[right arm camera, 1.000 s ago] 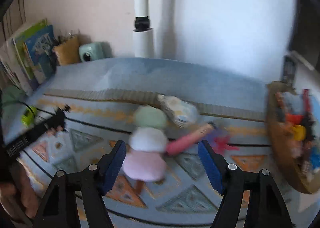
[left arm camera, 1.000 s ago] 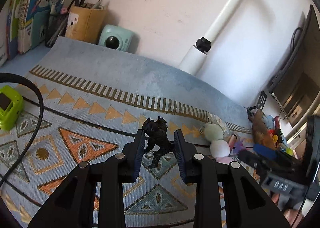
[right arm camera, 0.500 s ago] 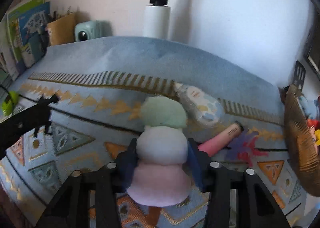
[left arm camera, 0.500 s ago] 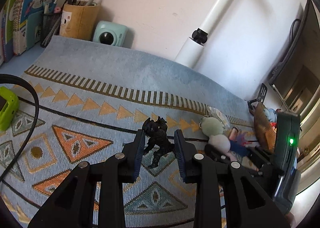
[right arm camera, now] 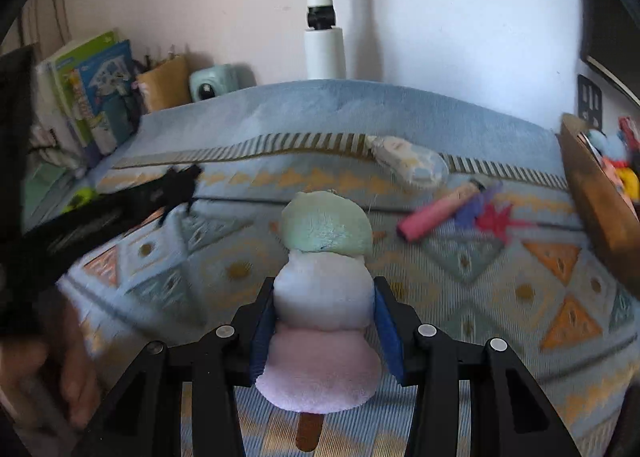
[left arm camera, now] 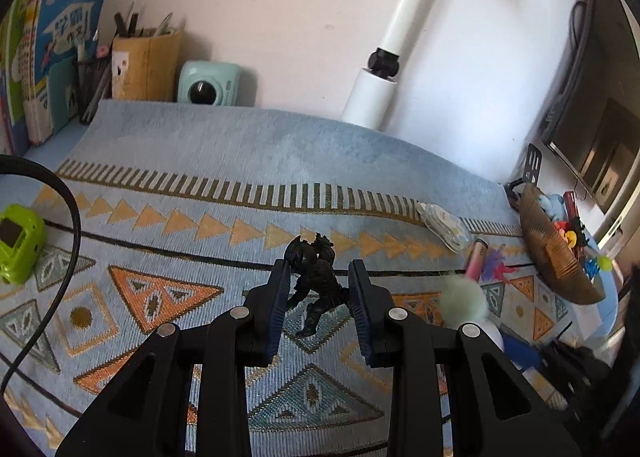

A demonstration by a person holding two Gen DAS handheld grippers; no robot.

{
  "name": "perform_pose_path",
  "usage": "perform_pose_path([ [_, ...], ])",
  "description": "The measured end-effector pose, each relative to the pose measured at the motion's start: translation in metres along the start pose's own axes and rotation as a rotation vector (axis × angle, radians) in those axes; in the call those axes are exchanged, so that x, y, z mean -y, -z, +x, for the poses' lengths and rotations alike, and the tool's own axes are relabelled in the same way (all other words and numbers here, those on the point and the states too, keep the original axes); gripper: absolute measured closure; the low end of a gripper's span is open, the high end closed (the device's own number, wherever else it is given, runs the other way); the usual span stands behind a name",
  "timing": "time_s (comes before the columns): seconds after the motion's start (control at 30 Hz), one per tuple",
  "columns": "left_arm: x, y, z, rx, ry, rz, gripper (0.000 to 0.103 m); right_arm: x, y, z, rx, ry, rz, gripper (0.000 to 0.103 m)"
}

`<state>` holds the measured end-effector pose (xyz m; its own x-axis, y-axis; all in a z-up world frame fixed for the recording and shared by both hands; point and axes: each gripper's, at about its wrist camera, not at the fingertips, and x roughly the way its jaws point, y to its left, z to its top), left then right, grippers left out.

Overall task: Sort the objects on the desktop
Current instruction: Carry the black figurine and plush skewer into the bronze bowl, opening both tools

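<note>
Right hand-held gripper (right arm camera: 324, 321) has just closed on the plush ice-cream toy (right arm camera: 322, 293), mid-tabletop; left hand-held gripper (left arm camera: 318, 295) grips the black figurine (left arm camera: 316, 281), narrow. Basket (left arm camera: 556, 257) far right holds some toys already; pink tube (left arm camera: 475, 259), pouch (left arm camera: 442, 225), etc. left to sort.

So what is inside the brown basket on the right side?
The basket holds small toys: something blue, red and yellow pieces. Its wall covers whatever lies deeper.
</note>
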<state>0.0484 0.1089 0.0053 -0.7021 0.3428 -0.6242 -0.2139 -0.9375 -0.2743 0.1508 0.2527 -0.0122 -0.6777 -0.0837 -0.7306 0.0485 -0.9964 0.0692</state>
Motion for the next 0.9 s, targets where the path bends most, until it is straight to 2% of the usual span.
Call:
perform_pose_path([
  [0.13,0.009,0.003,0.000,-0.007,0.006,0.034,0.076,0.015,0.035,-0.039,0.011,-0.065,0.087,0.058],
  [0.23,0.026,0.002,-0.004,-0.024,0.024,0.077,0.076,0.050,0.050,-0.081,0.064,-0.116,0.218,0.058],
  [0.3,0.044,-0.004,-0.014,-0.014,0.061,0.110,0.076,0.079,0.050,-0.116,0.134,-0.067,0.276,0.058],
  [0.4,0.088,-0.025,-0.035,0.016,0.112,0.196,0.076,0.126,0.043,-0.179,0.292,0.010,0.374,0.058],
  [0.53,0.166,-0.062,-0.053,0.058,0.268,0.299,0.076,0.194,0.033,-0.242,0.483,0.112,0.550,0.057],
  [0.6,0.198,-0.073,-0.049,0.056,0.335,0.324,0.076,0.226,0.029,-0.252,0.523,0.151,0.627,0.057],
  [0.67,0.235,-0.078,-0.040,0.057,0.397,0.359,0.076,0.262,0.026,-0.252,0.530,0.134,0.727,0.057],
  [0.73,0.268,-0.077,-0.025,0.032,0.431,0.393,0.076,0.291,0.022,-0.242,0.513,0.143,0.809,0.057],
  [0.9,0.322,-0.067,0.018,-0.048,0.509,0.406,0.074,0.326,0.009,-0.206,0.426,0.173,0.870,0.056],
])
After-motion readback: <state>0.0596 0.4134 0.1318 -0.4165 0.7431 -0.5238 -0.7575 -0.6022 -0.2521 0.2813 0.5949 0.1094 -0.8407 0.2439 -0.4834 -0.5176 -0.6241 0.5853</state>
